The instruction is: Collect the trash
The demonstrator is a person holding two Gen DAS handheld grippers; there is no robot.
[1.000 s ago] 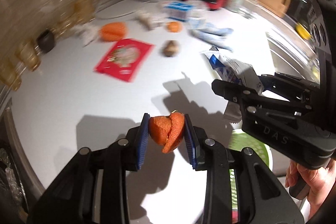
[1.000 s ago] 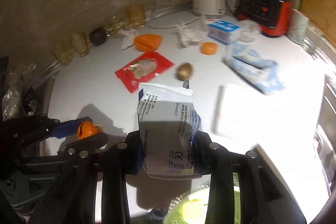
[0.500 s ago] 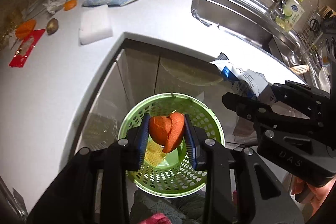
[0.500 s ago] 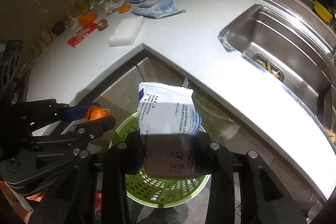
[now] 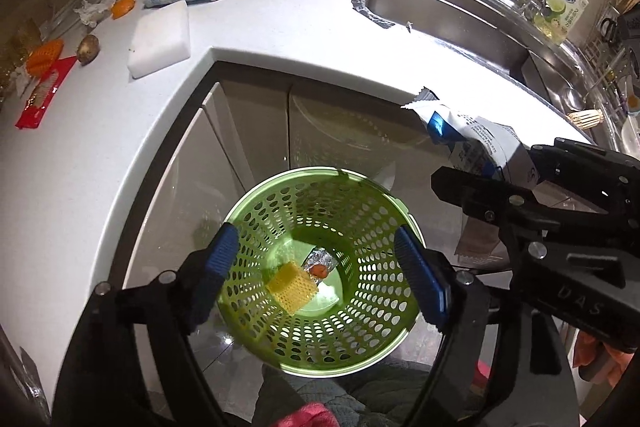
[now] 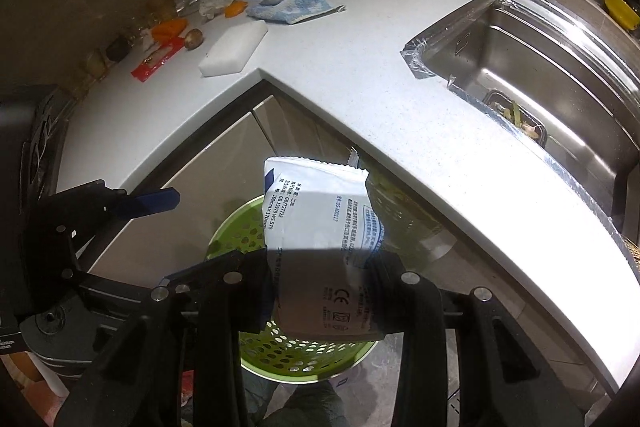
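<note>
Three scraps, an orange peel piece [image 5: 319, 270], yellow sponge [image 5: 291, 290] and foil, lie inside the green perforated bin [image 5: 320, 307] below the white counter [image 5: 100, 167]. Above it, the left gripper [image 5: 320, 267] is spread wide; the right gripper [image 6: 322, 301] pinches a white wrapper [image 6: 320, 227].

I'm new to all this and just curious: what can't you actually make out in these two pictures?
- Right wrist view: most of the green basket and its contents, hidden behind the white packet and the right gripper.
- Left wrist view: the small orange scrap in the basket, too small to identify.
- Both views: the packet's print, too small to read.
- Right wrist view: sink, cut off by the edge.
</note>
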